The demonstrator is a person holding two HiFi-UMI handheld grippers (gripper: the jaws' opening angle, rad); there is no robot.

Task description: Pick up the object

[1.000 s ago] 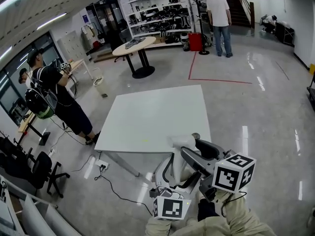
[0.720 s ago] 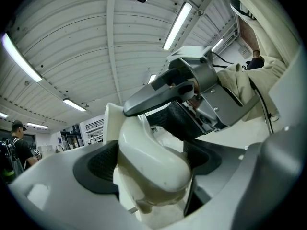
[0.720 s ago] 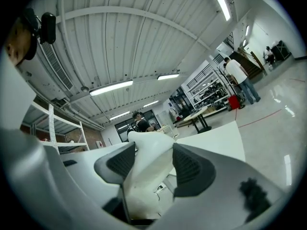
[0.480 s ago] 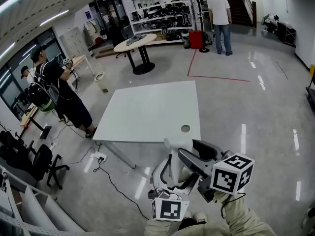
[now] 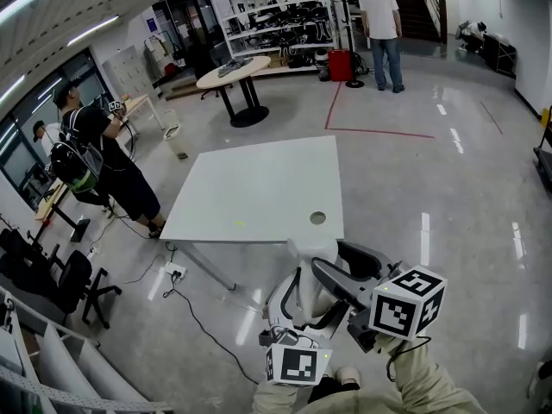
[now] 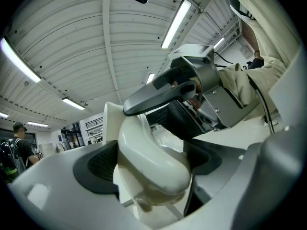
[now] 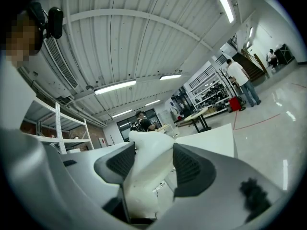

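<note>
Firmly clamped: a glossy white object between two grippers

The left gripper (image 6: pixel 153 163) and the right gripper (image 7: pixel 154 166) each press textured dark pads (image 6: pixel 101 163) onto the smooth, rounded white object (image 5: pixel 312 255). It is held in the air beside the near edge of the flat white table (image 5: pixel 250 188).

A: What carries everything here?
B: 1 white square table (image 5: pixel 259 188), standing on a glossy grey floor (image 5: pixel 414 188) marked with red lines (image 5: pixel 379 133).
A: And on the tabletop?
B: 1 small dark round spot (image 5: pixel 318 218) near the near right corner, hole or disc I cannot tell, plus 1 tiny yellow speck (image 5: pixel 239 223).
</note>
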